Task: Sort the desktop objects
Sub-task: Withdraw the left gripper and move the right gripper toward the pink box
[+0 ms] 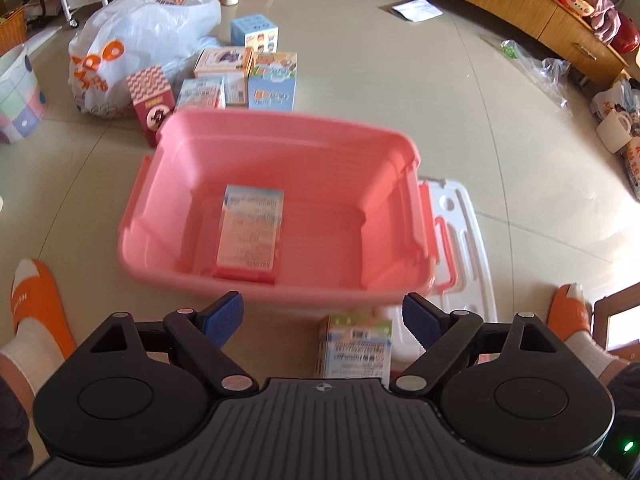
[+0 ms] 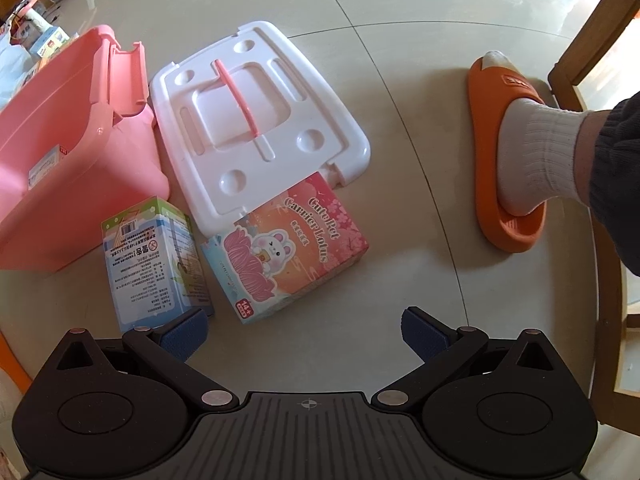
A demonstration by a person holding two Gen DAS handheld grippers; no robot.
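Note:
A pink storage bin [image 1: 168,240] stands on the floor with one pale blue box [image 1: 250,232] lying flat inside it. My left gripper [image 1: 323,320] hovers above the bin's near rim, open, nothing between its blue pads. Just below it on the floor stands a blue-and-white box [image 1: 356,346]. In the right wrist view that same box [image 2: 154,260] stands beside a pink "Cute Pet Carrier Lotus" box [image 2: 288,248]. My right gripper [image 2: 304,334] hangs open above the floor in front of them. The bin [image 2: 60,152] fills the left side.
The bin's white lid [image 2: 256,120] lies flat to the bin's right. Several more small boxes [image 1: 240,76] and a white plastic bag [image 1: 140,36] sit beyond the bin. A person's feet in orange slippers [image 2: 508,152] flank the area. Wooden furniture [image 1: 520,4] lines the far right.

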